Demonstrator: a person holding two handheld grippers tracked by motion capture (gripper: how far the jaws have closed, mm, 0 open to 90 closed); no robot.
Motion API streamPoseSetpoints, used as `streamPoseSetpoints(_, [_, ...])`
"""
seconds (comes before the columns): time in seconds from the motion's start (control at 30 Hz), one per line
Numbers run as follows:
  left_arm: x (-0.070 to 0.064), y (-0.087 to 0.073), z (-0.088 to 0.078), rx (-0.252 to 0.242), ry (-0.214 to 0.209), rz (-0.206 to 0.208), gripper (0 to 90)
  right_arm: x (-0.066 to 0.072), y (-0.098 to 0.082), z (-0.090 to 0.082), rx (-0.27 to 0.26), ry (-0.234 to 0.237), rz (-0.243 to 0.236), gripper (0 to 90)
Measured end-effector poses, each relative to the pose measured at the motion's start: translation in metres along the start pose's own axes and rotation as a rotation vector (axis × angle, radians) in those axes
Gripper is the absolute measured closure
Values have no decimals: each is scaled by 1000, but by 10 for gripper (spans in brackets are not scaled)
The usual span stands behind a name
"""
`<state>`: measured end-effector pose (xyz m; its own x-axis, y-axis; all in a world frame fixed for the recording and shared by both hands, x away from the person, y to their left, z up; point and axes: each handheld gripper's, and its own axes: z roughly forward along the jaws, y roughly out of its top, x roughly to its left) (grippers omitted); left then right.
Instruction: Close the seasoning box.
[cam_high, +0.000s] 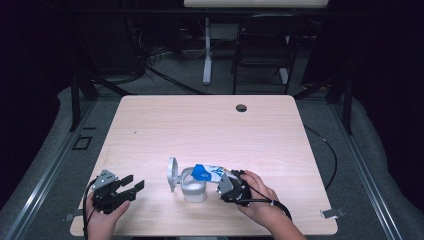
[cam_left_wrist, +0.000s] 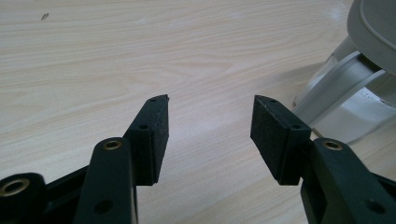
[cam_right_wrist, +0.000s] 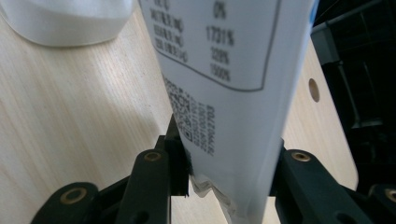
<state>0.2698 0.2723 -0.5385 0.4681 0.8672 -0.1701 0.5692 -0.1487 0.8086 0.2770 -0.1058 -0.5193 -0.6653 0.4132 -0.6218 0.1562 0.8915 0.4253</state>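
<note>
right tongs (cam_high: 226, 184) gripping packet (cam_high: 210, 172), left tongs (cam_high: 131, 186) open, pale wood table (cam_high: 210, 125), dark room

The right gripper (cam_right_wrist: 231, 172) has its two black jaws clamped on the bottom edge of a white packet (cam_right_wrist: 229, 70), which rises toward twelve o'clock, printed with a table of percentages and a small square code. A white container (cam_right_wrist: 65, 21) sits at eleven o'clock on the pale wooden table (cam_right_wrist: 70, 116)

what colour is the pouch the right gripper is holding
White with a blue end, black print on its back; the pouch colours show best in the high view.
</note>
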Motion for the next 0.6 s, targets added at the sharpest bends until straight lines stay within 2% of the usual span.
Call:
streamPoseSetpoints(0.23, [1,0,1,0,3,-2,472,1,-3,1,-22,25,78,661])
streamPoseSetpoints(0.4, [1,-1,1,1,3,-3,472,3,-6,4,-58,52,150,666])
streamPoseSetpoints(0.6, [2,-1,1,5,1,-3,471,4,-7,6,-62,57,158,676])
